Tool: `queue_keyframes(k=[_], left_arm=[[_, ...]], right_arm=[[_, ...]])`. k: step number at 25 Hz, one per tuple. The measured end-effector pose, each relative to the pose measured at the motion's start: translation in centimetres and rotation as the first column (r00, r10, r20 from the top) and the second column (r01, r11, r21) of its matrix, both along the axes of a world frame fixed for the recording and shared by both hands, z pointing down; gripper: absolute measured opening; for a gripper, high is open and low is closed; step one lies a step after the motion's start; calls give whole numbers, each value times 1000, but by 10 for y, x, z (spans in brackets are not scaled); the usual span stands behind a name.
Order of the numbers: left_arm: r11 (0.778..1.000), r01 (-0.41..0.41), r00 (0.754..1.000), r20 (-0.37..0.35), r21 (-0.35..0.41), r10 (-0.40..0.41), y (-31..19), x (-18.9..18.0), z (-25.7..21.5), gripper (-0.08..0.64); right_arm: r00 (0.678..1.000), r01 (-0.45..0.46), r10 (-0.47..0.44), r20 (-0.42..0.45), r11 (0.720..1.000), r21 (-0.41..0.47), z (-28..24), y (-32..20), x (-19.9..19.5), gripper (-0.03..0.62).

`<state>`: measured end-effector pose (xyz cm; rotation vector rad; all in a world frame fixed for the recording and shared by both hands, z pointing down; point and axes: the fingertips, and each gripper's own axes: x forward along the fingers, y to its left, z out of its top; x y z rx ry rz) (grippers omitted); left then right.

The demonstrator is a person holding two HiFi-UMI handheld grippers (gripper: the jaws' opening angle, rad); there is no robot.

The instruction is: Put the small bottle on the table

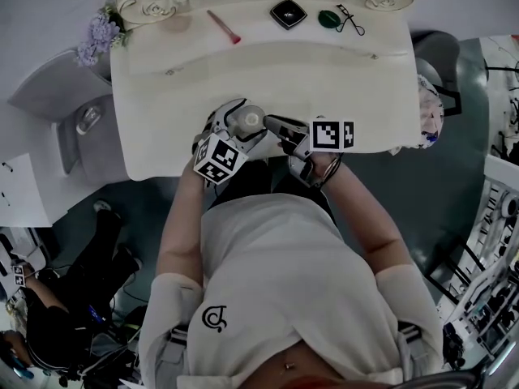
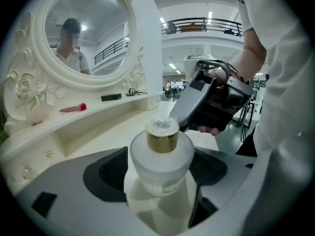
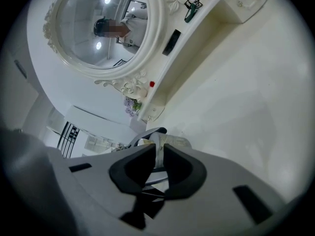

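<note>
White dressing table (image 1: 340, 79) with carved trim, seen from above; oval mirror (image 2: 83, 28) in a rose-moulded frame at its back. Standing person in a white shirt at the front edge, one gripper in each hand.

Left gripper (image 1: 237, 126): released, jaws spread wide to either side of the small bottle (image 2: 161, 159), dark pads just beside its frosted body, no visible squeeze.

Right gripper (image 3: 158, 151): clenched almost fully, only a thin pale strip showing in the gap, not identifiable; tip just behind the bottle's cap (image 2: 162, 127), contact not discernible.

Small bottle: upright near the table's front edge, between the left jaws; gold collar (image 2: 163, 142) under a clear cap.

On the rear shelf: purple flowers (image 1: 99, 37) at the left end, black compact (image 1: 288, 13), red-tipped brush (image 1: 224, 27).
</note>
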<state>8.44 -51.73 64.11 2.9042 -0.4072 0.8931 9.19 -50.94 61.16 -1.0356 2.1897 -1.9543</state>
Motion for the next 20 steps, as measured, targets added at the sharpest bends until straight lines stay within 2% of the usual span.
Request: queue_keyframes(k=[2,4,7,9,10,12,13,17,20], left_arm=[[1000,20,1000,-20,24,-19,-1,-3,-14,376],[997,42,998,-47,67,-39,-3,-6,-38,376],[990,98,985,-154,101,-81,-3,-10,-85,374],[986,128,971,-214,107,-103,-2,-13,-113,358],[982,149,967,-226,115,-120,-2,-16,-124,308],[968,210,956,-236,137,-174,-7,-24,-143,159],[959,243,948,-243,147,-204,-11,-28,-152,127],[913,367,909,-275,177,-312,-22,-47,-181,24],[881,433,875,-326,190,-359,-28,-60,-204,14]], right_arm=[[1000,-25,25,-5,999,31,-7,-2,4,25],[999,-52,52,4,996,67,-18,-6,8,12],[999,-33,33,2,986,163,-43,-8,8,9],[999,9,6,-54,965,263,-62,-8,11,9],[996,31,-2,-93,949,315,-72,-9,12,9],[984,80,-6,-177,909,409,-93,-10,12,8],[976,103,-2,-219,887,450,-103,-11,12,9],[940,175,38,-338,799,576,-139,-9,10,8],[912,223,82,-402,725,651,-164,-8,9,9]])
